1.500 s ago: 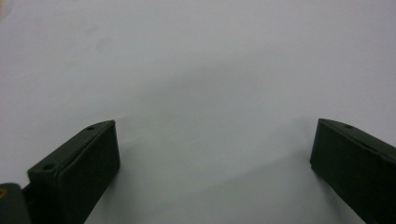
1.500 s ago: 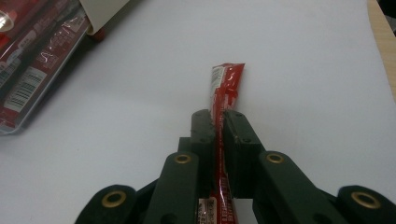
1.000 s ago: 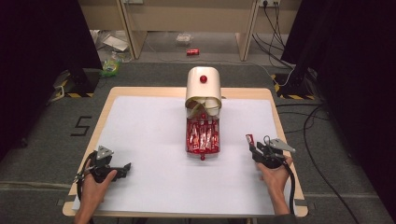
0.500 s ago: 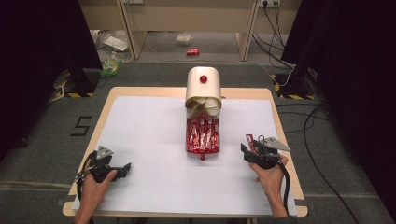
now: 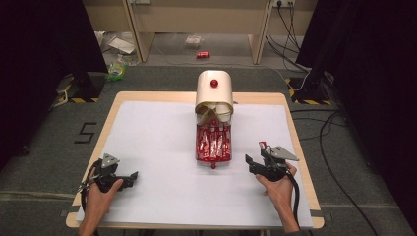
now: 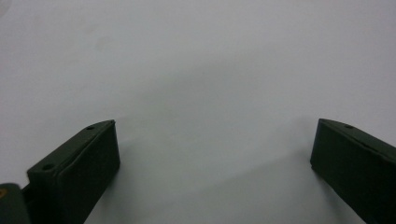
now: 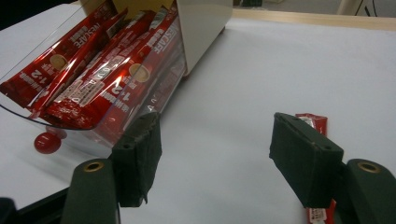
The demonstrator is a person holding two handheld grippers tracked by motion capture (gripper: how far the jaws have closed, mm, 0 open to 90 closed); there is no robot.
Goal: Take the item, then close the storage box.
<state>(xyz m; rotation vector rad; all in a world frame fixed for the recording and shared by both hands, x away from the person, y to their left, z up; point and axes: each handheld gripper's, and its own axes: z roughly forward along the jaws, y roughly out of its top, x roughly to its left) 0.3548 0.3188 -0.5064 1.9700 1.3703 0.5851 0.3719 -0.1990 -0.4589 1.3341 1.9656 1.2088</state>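
While your right gripper hovers with jaws apart, a loose red sachet lies just beside its right jaw, apparently with its long axis along the jaws, though partly hidden. The clear drawer juts toward you from the cream dispenser, its sachets reading "NESCAFE". Your left gripper, jaws wide, has bare white table around it.

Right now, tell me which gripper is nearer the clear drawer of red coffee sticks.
Right. The right gripper sits just beside the clear drawer, off its front corner. The left gripper rests far across the white sheet, near the table's opposite front corner.
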